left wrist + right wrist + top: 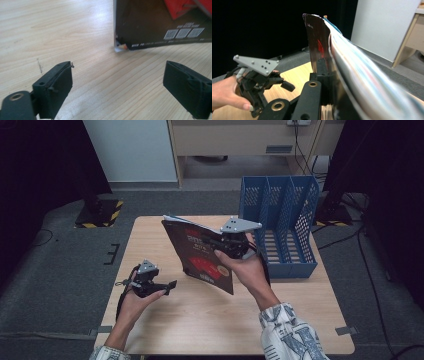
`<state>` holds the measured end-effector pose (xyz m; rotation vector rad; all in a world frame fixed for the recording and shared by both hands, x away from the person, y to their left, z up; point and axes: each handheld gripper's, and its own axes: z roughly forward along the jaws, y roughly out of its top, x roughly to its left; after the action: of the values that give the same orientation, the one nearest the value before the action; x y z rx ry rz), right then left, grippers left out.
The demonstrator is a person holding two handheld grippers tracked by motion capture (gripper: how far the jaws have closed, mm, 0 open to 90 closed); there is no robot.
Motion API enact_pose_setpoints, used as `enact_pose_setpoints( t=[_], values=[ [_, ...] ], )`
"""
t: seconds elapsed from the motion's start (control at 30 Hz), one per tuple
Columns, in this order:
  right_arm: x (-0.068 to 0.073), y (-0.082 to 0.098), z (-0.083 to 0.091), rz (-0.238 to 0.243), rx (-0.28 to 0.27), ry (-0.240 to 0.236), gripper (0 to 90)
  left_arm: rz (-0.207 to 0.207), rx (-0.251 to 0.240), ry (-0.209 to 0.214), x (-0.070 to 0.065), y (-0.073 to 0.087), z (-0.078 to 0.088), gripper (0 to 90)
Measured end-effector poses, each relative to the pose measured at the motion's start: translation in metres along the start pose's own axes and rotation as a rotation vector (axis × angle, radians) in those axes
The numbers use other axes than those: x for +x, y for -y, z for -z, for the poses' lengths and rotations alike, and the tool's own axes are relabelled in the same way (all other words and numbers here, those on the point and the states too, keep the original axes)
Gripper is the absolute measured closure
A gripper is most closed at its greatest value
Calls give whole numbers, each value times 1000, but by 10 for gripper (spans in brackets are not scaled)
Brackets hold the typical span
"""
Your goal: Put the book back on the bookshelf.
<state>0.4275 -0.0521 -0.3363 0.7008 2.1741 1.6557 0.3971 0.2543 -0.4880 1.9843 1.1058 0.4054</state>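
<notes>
clearly a one-sided hold on a floppy magazine

the right gripper (231, 246) is clamped on the dark magazine (200, 257), holding it upright with a lower corner on the table (165, 320), just beside the blue file rack (280, 227). the left gripper (170, 285) hovers apart, jaws wide and empty. likely trouble: pages fan and sag, snagging a rack divider or slipping free.

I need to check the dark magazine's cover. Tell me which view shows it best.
The high view: the dark red-printed magazine shows its whole cover, clamped in the right tongs. The left gripper view shows a lower corner; the right gripper view shows it edge-on.
</notes>
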Motion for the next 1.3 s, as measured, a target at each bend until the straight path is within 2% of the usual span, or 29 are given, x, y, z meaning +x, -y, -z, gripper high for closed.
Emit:
enact_pose_setpoints(
  t=[0.17, 0.23, 0.3, 0.47, 0.5, 0.63, 0.8, 1.1, 1.3],
  values=[
    [-3, -8, 2, -11, -12, 23, 871, 16, 4, -29, 7, 12, -5, 52],
    [-5, -13, 3, -26, -18, 45, 871, 20, 29, -46, 10, 16, -6, 51],
    [-5, -15, 3, -26, -17, 52, 871, 24, 31, -46, 11, 17, -6, 51],
    [-5, -24, 4, -25, -12, 79, 871, 10, 50, -50, 11, 20, -8, 49],
    [-5, -28, 5, -26, -15, 89, 871, -2, 69, -57, 10, 22, -11, 49],
    [-7, -35, 7, -40, -24, 91, 871, -10, 86, -65, 10, 23, -13, 50],
    [-6, -44, 10, -63, -39, 96, 871, 4, 84, -79, 12, 25, -13, 50],
    [-4, -62, 15, -43, -54, 112, 871, -1, 96, -77, 11, 26, -15, 48],
    [-8, -70, 24, -31, -60, 128, 871, -10, 104, -79, 10, 27, -16, 48]
  ],
)
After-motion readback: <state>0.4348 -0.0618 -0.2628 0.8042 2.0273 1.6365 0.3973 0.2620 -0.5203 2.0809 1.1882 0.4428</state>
